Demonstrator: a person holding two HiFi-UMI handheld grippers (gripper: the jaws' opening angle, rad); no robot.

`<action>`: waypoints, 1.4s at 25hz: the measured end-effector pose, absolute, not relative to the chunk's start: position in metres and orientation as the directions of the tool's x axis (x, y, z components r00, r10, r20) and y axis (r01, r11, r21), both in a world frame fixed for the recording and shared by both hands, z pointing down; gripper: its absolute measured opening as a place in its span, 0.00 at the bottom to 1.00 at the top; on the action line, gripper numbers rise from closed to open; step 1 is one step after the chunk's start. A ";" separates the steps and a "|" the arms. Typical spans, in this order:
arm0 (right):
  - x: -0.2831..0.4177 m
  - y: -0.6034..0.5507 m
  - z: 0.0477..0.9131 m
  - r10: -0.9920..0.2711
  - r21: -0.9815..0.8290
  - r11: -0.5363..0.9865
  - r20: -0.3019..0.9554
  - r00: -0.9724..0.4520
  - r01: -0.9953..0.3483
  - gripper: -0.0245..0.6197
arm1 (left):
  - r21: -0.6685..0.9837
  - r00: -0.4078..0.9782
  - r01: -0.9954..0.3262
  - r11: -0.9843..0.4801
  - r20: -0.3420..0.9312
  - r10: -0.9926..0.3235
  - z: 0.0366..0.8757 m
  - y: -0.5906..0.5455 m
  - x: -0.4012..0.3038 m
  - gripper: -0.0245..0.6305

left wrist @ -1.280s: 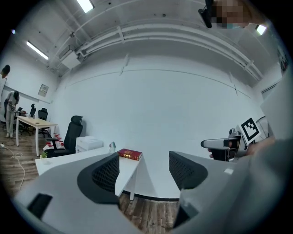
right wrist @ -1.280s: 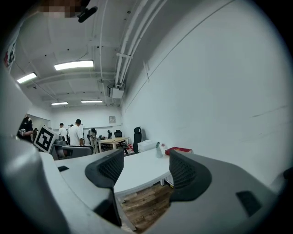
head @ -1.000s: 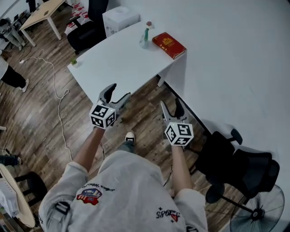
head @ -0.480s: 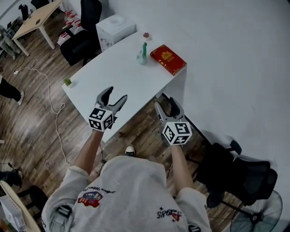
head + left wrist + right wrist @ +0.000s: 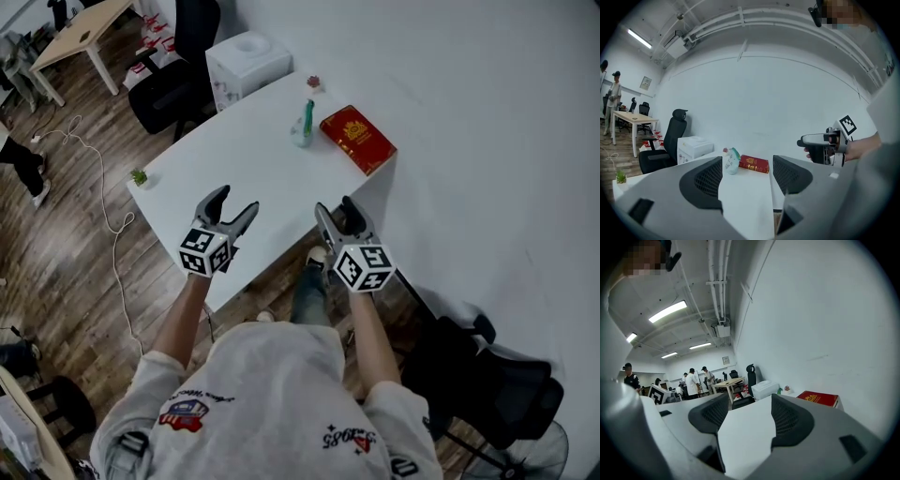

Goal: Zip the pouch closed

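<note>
A plain white wall point(image 5: 487, 112) is seen behind the white counter point(image 5: 253, 169). The floor point(image 5: 66, 253) is laid with dark wood planks. One black office chair point(image 5: 178, 75) is placed beyond the counter's far end, another point(image 5: 497, 384) near the wall. A wooden table point(image 5: 80, 33) stands further away. Long ceiling lamps point(image 5: 669, 310) are lit.

table point(image 5: 246, 171) near half bare, red book point(image 5: 357, 140) and pouch point(image 5: 304, 124) at far edge
</note>
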State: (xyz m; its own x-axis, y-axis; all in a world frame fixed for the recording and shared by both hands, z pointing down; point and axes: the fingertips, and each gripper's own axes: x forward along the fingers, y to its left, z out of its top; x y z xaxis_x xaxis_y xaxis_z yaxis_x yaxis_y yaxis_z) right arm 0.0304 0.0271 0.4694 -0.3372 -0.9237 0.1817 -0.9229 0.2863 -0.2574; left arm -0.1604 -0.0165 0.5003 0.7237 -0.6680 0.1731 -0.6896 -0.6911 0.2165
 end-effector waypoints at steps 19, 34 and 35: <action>0.099 -0.265 0.488 -0.756 -0.322 0.541 0.218 -0.617 -0.777 0.45 | 0.249 0.523 -0.847 -0.470 0.234 -0.819 0.518 -0.237 -0.086 0.53; 0.129 -0.366 0.530 -0.631 -0.381 0.630 0.258 -0.732 -0.677 0.45 | 0.370 0.580 -0.804 -0.466 0.313 -0.752 0.542 -0.316 -0.011 0.53; 0.129 -0.366 0.531 -0.629 -0.382 0.630 0.260 -0.733 -0.676 0.45 | 0.370 0.584 -0.801 -0.470 0.315 -0.748 0.542 -0.316 -0.010 0.53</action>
